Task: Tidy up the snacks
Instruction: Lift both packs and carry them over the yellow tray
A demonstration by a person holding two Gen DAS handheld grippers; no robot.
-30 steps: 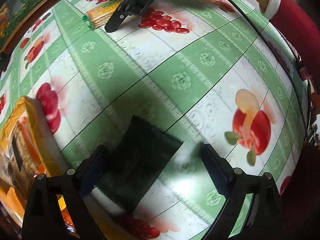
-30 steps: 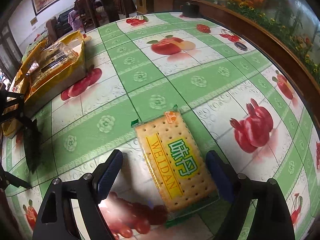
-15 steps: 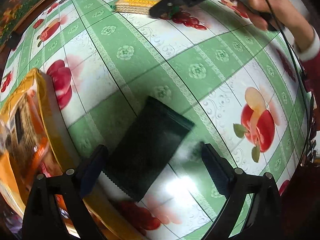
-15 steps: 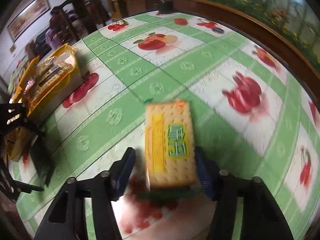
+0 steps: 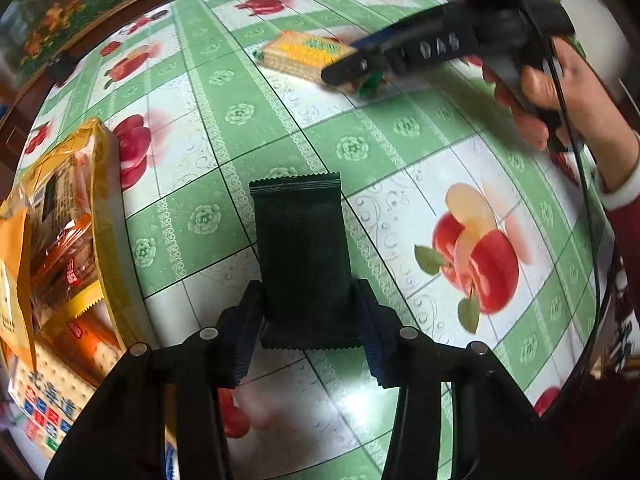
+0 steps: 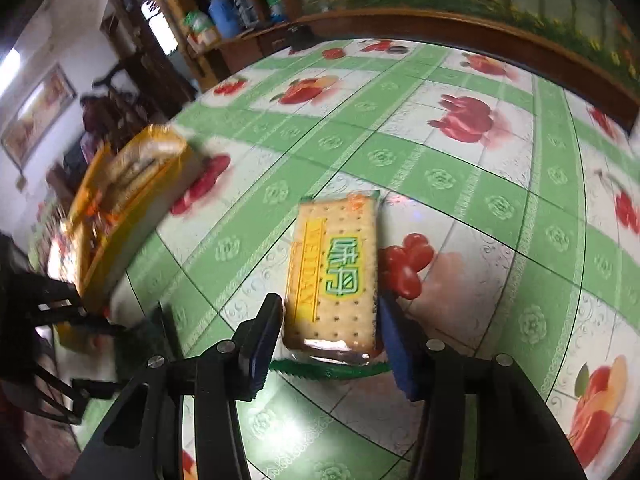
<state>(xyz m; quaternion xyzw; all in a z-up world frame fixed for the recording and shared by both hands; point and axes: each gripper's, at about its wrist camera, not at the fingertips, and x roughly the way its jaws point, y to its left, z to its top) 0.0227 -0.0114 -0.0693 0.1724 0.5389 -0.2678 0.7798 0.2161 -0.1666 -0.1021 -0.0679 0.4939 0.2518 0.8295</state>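
While the left gripper (image 5: 308,328) pinches the dark green crinkly foil snack packet (image 5: 302,256) near the bench's (image 5: 400,168) near edge, the right gripper (image 6: 328,332) clamps the yellow plastic-wrapped cracker pack (image 6: 334,276); both seem light, brittle inside, best gripped across their long sides.

Left tool (image 5: 306,330) is now closing in on the dark packet (image 5: 301,248), fingers pressing both sides where they were spread wide before. Right tool (image 6: 328,338) is likewise clamping the cracker pack (image 6: 334,276), now lifting and turning it lengthwise, off the tabletop (image 6: 460,184).
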